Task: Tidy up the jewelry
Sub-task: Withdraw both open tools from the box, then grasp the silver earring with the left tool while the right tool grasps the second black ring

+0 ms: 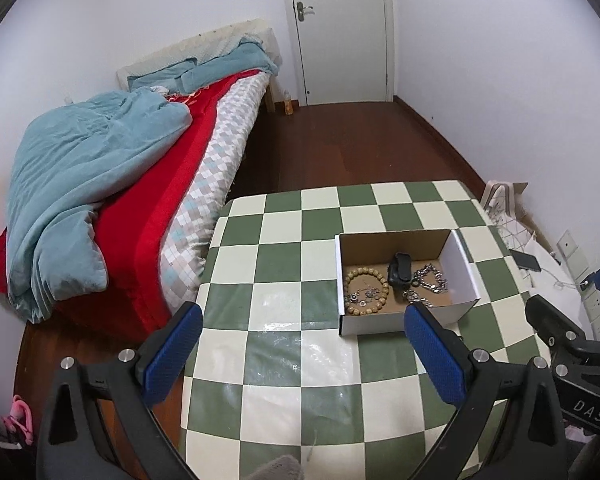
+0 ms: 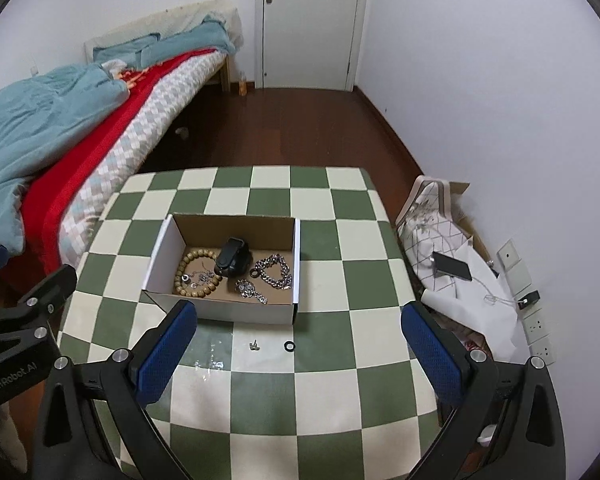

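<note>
The bed (image 2: 80, 120) fills my ten o'clock, bedding heaped, no part of the job. In front of me the desk (image 2: 340, 380) under its green-and-cream check cloth carries everything that matters. At twelve o'clock from my right tongs (image 2: 296, 356) sits the open cardboard box (image 2: 224, 308), near wall low so I can reach in. I judge it is the collecting place: inside lie a wooden bead bracelet (image 2: 188, 270), a black clip-like case (image 2: 232, 258), a heavy silver chain (image 2: 276, 272) and a finer tangle of chain (image 2: 250, 290).

Two strays sit on the cloth just short of the box: a small black ring (image 2: 289, 346) and a tiny metal piece (image 2: 254, 346), likely next to go in.

Both tongs are spread wide and hold nothing; my left tongs (image 1: 302, 354) hover at the desk's nine o'clock side.

Readable writing: "GenRobot AI" on the left rig, "DAS" on the right rig.
</note>
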